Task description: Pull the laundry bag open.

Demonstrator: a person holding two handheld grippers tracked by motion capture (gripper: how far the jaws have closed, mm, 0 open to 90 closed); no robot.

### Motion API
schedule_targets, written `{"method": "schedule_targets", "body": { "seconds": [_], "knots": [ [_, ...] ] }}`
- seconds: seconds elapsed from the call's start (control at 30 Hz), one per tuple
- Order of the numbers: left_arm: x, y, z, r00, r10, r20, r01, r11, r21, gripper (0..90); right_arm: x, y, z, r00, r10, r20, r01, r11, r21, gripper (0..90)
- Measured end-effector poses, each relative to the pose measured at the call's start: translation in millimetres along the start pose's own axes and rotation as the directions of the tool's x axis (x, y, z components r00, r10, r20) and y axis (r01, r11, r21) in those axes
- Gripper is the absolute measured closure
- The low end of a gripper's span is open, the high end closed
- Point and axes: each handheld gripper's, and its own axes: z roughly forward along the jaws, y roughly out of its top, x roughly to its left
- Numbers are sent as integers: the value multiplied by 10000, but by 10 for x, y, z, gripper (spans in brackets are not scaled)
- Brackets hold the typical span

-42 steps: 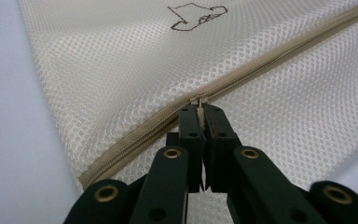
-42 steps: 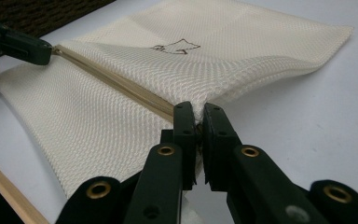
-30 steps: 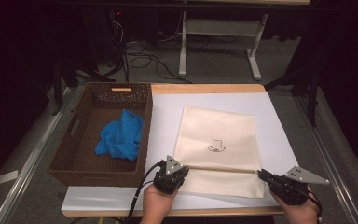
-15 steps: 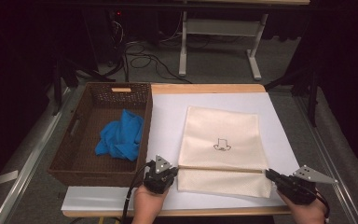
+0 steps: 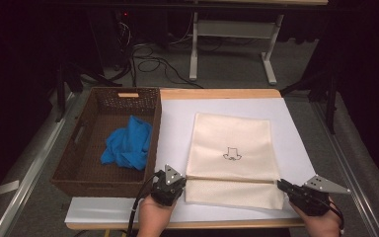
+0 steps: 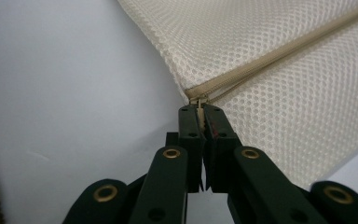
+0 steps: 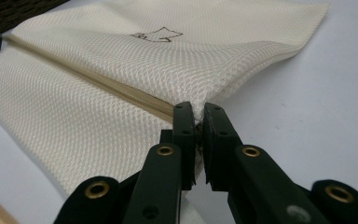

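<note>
High view: we see a cream mesh bag (image 5: 229,153) lying flat on the white sheet (image 5: 175,123) that covers the worktop (image 5: 217,93), with a small dark emblem (image 5: 232,154) near its middle.
Zipper: we see the zipper line (image 5: 232,179) running across the bag's near part, from the left gripper to the right one.
Left gripper: we hold the left gripper (image 5: 173,183) at the bag's near left edge; in the left gripper view its jaws are pressed together on the zipper pull (image 6: 199,100) at the end of the zipper.
Right gripper: we hold the right gripper (image 5: 282,185) at the bag's near right edge; in the right gripper view its jaws are clamped on the bag's corner fabric (image 7: 196,108), just beside the zipper's end.
Hands: both of our hands come in from the bottom edge, the left hand (image 5: 154,217) below the left gripper and the right hand (image 5: 321,222) below the right one.
Basket: we see a brown wicker basket (image 5: 71,158) left of the sheet, touching its edge, with a crumpled blue cloth (image 5: 127,143) inside, toward its right wall.
Beyond the worktop: cables and a white table frame (image 5: 232,47) stand on the dark floor.
</note>
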Motion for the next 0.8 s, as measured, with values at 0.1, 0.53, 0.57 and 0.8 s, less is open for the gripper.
{"method": "schedule_targets", "body": {
  "seconds": [0.1, 0.53, 0.57, 0.8],
  "knots": [
    [11, -4, 72, 9997, -225, 51, 225, 9997, -106, 865, -37, 6, 74, 9998, -10, 187, 8, 9999, 142, 848],
    [-3, -52, 127, 9997, -241, 64, 240, 9997, 25, 853, -120, -124, 222, 9991, 419, 5, -416, 9902, 1335, 772],
    [-12, -59, 123, 9997, -237, 1, 237, 9997, 54, 846, -123, -125, 217, 9991, 415, -8, -410, 9900, 1352, 765],
    [-13, -83, 88, 9998, -173, -28, 173, 9998, -74, 674, -135, -121, 177, 9986, 529, -65, -518, 9925, 1108, 692]
  ]
}}
